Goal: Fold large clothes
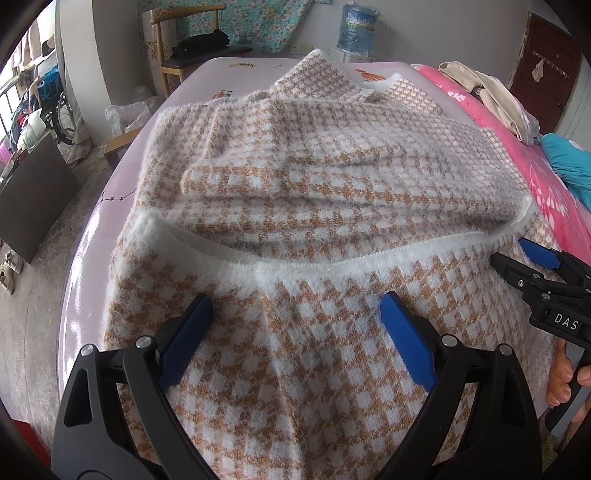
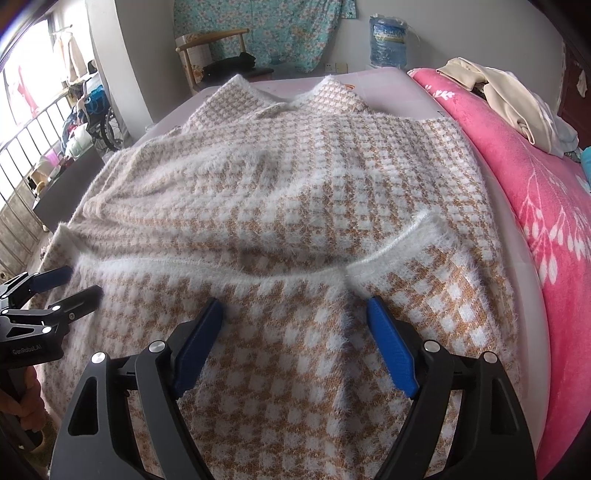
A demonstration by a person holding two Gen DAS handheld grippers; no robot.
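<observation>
The houndstooth sweater [image 1: 314, 192] lies spread across the bed [image 1: 221, 70], sleeves folded in and its white hem [image 1: 295, 260] brought partway up. Final folds appear left. Left gripper [image 1: 295, 325] and right gripper [image 2: 295, 328] hover near the bed's near edge, jaws apart, holding nothing.

Bed [image 1: 92, 236] fills view; chair [image 1: 177, 55] at 11, water jug [image 1: 356, 31] at 12, pink blanket [image 2: 546, 192] at 3, window [image 2: 22, 122] at 9.

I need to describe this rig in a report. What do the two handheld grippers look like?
Both match: the left gripper and right gripper have black plastic frames with triangular cut-outs, silver pivot bolts and blue pads on the fingertips. White lettering marks their sides: "DAS" on the right one, "GenRobot.AI" on the left. No cables show.
</observation>
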